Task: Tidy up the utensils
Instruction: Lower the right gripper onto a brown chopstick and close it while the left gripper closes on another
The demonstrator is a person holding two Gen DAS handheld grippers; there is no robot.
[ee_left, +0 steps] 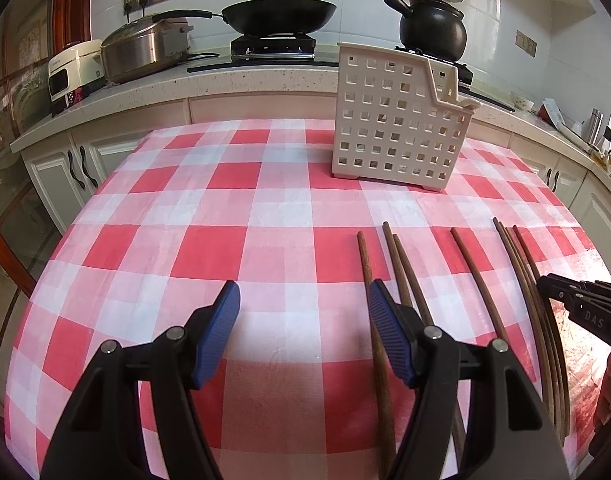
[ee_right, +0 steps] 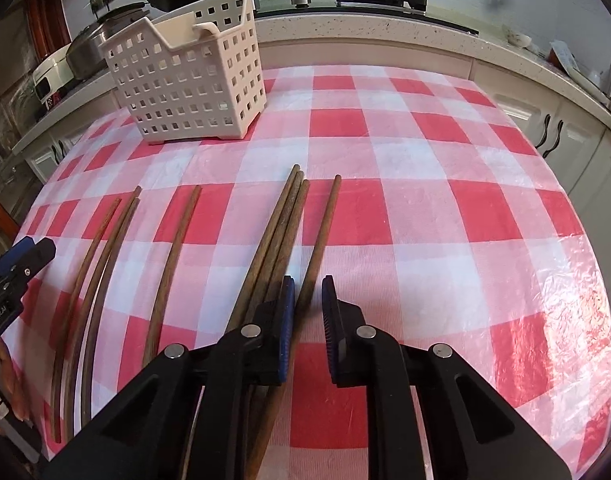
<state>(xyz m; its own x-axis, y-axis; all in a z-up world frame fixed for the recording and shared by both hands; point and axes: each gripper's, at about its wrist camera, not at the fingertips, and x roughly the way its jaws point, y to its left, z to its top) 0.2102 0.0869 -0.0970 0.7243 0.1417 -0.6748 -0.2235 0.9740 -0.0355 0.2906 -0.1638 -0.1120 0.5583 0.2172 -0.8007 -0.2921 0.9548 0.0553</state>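
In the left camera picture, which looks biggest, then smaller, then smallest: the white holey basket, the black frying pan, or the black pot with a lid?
1. White perforated plastic basket, though it sits nearest.
2. Black frying pan.
3. Black lidded clay pot.

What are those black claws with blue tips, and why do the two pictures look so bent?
Each claw is a hand-held gripper; a person holds one per hand. A wide-angle camera on each looks along its fingers, bending the view. One picture comes from the left gripper, open wide above the checked tablecloth. The other comes from the right gripper, its fingers partly open around one of the wooden chopsticks lying on the cloth; whether they touch it is unclear. A white slotted basket stands farther back. Nothing is lifted.
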